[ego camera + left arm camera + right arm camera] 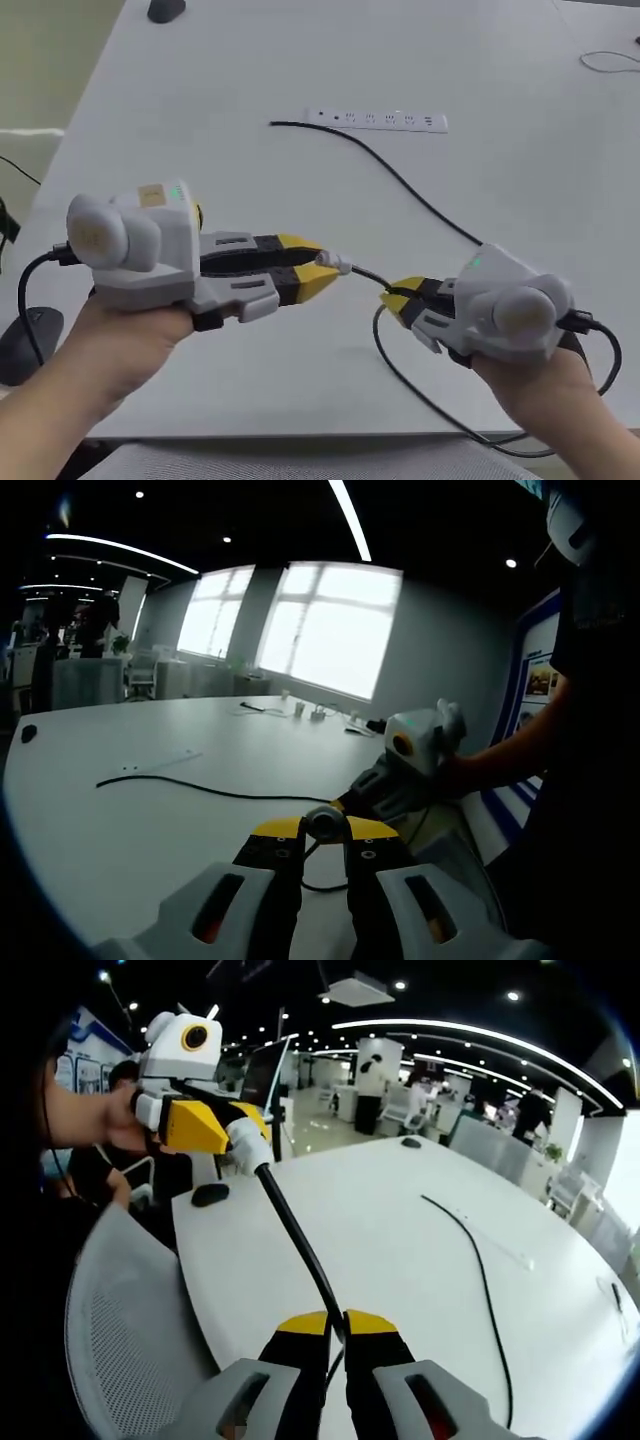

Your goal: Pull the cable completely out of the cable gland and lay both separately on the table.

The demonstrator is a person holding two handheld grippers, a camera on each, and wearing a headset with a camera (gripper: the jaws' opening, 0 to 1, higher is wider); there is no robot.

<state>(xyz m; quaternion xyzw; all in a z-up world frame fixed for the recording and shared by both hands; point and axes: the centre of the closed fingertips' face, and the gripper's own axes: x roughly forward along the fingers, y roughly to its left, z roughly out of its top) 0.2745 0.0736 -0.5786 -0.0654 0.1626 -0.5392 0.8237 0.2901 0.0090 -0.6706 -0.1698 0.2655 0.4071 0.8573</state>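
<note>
A matt white, smooth-topped table (300,60); a black cable (420,200) in a smooth, rubbery-looking sheath; a cable gland (337,263) of pale grey plastic. The left gripper (320,266) and right gripper (397,293) wear matt grey plastic shells with yellow-and-black tips.

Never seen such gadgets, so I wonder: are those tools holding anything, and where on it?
The left tool grips the white cable gland by its body; the right tool pinches the black cable just past the gland.

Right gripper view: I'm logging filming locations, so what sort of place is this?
Probably an open-plan office: a big white table with a power strip, long ceiling lights, and more desks with people behind.
</note>
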